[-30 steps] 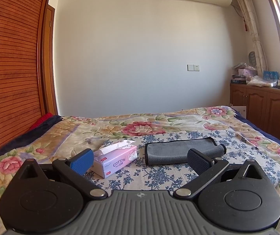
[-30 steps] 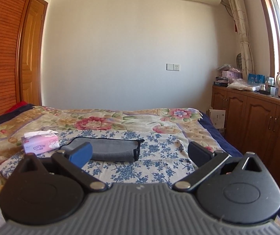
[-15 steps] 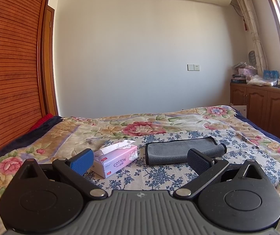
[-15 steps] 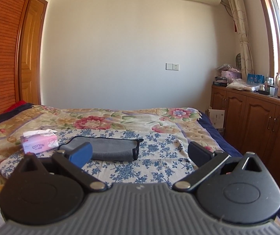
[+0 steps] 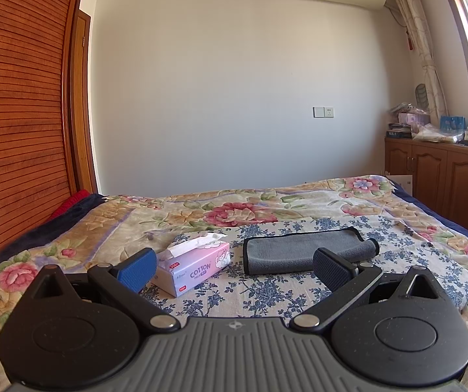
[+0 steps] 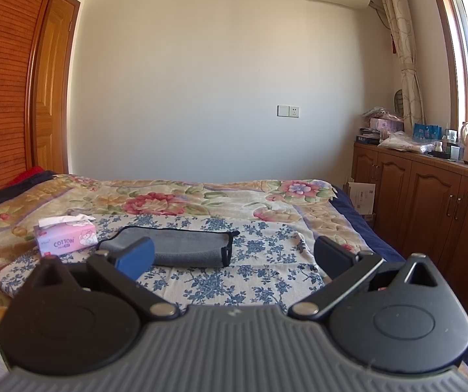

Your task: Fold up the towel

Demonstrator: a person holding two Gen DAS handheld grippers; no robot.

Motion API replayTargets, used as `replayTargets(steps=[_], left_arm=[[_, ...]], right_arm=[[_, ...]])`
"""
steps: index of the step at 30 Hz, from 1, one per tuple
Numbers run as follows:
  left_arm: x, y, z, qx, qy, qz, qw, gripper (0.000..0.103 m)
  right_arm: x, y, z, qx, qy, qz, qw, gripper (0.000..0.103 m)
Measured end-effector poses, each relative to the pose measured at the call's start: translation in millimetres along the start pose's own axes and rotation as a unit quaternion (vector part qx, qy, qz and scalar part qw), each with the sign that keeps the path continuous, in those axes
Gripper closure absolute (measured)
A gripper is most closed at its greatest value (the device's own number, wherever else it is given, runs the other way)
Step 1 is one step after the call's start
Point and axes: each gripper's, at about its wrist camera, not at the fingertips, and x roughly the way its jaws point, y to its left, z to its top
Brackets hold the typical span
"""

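A grey towel with black trim lies folded into a long strip on the blue-flowered cloth on the bed; it also shows in the right wrist view. My left gripper is open and empty, held above the bed, short of the towel. My right gripper is open and empty too, held back from the towel, which lies ahead and to its left.
A pink tissue box sits left of the towel, also seen from the right wrist. Wooden cabinets with clutter on top line the right side of the bed. A wooden wardrobe stands at left.
Both views have shifted only slightly; the right gripper has drifted a little. The towel and the tissue box lie as before.
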Motion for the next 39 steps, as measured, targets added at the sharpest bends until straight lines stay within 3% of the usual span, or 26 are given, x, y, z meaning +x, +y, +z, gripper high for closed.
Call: replayTargets(steps=[39], left_arm=[[0.1,-0.5,-0.5,0.002,0.000,0.001,1.0000,0.000]], right_arm=[[-0.7,-0.8,-2.8,-0.002,-0.001,-0.001,1.000,0.000]])
